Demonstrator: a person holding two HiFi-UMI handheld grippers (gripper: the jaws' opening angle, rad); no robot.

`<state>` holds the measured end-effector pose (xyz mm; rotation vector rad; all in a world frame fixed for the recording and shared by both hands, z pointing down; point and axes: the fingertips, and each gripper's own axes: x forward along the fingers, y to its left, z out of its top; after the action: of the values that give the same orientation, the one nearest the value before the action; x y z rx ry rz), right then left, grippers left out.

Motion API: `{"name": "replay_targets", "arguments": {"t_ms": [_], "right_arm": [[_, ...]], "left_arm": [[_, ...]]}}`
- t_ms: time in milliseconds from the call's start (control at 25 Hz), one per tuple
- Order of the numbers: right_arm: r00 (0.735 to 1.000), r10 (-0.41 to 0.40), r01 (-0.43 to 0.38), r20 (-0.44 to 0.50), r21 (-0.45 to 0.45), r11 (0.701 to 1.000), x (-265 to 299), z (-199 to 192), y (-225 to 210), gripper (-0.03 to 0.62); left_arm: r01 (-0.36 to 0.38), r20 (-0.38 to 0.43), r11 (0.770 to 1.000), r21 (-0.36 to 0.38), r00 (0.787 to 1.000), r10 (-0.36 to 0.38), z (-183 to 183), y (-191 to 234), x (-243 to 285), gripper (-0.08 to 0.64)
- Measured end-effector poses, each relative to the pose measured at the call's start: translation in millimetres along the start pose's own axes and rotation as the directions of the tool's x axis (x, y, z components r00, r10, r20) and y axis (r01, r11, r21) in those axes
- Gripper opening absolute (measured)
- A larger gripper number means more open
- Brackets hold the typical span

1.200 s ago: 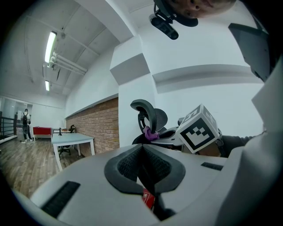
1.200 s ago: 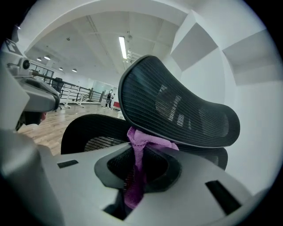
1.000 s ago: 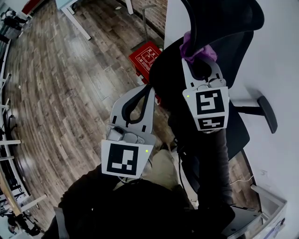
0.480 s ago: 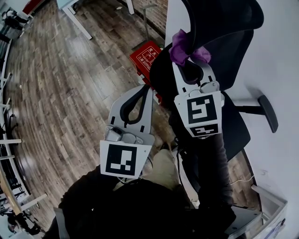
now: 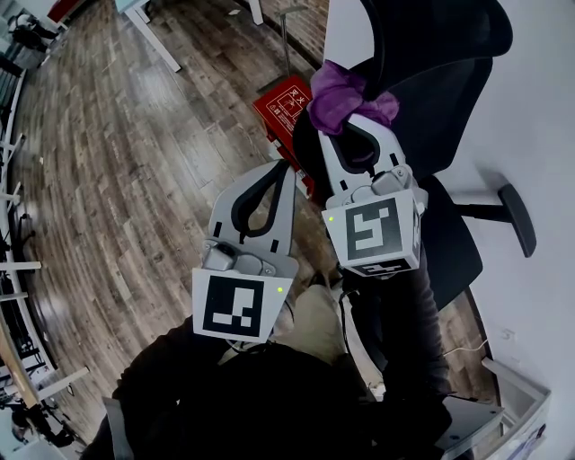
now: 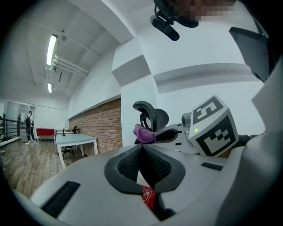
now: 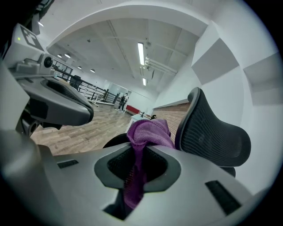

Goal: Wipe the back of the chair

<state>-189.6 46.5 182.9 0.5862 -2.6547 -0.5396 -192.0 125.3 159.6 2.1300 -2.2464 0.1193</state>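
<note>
A black office chair (image 5: 454, 99) with a mesh back stands against the white wall, its headrest (image 5: 431, 27) at the top. My right gripper (image 5: 349, 124) is shut on a purple cloth (image 5: 337, 90), which bunches at the left edge of the chair back. In the right gripper view the cloth (image 7: 148, 131) hangs between the shut jaws of the right gripper (image 7: 140, 149), with the mesh headrest (image 7: 212, 137) just to its right. My left gripper (image 5: 286, 167) hovers lower left of the chair, shut and empty. The left gripper (image 6: 142, 145) looks toward the cloth (image 6: 143, 133) and chair (image 6: 152, 115).
A red box (image 5: 287, 108) sits on the wooden floor (image 5: 135, 180) by the chair base. The chair's armrest (image 5: 517, 220) sticks out at the right. A white table (image 5: 148, 27) stands far left. The white wall (image 5: 539, 135) runs behind the chair.
My right gripper has slid left and a little down along the chair back, carrying the purple cloth with it. The left gripper has stayed put.
</note>
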Motion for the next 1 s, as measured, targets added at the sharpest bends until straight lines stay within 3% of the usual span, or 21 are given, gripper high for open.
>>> {"name": "replay_targets", "arguments": {"t_ms": [440,1000], "right_arm": [[0.998,0.055,-0.052,0.024,-0.099,0.994,-5.5,4.1,18.4,0.048],[0.988,0.151,-0.147,0.018,-0.138,0.980,-13.1,-7.9,48.1,0.046]], "left_arm": [[-0.019,0.004,1.000,-0.003,1.000,0.019,1.7,-0.2,-2.5,0.009],[-0.023,-0.004,1.000,0.008,1.000,0.023,0.2,-5.7,-5.8,0.009]]}}
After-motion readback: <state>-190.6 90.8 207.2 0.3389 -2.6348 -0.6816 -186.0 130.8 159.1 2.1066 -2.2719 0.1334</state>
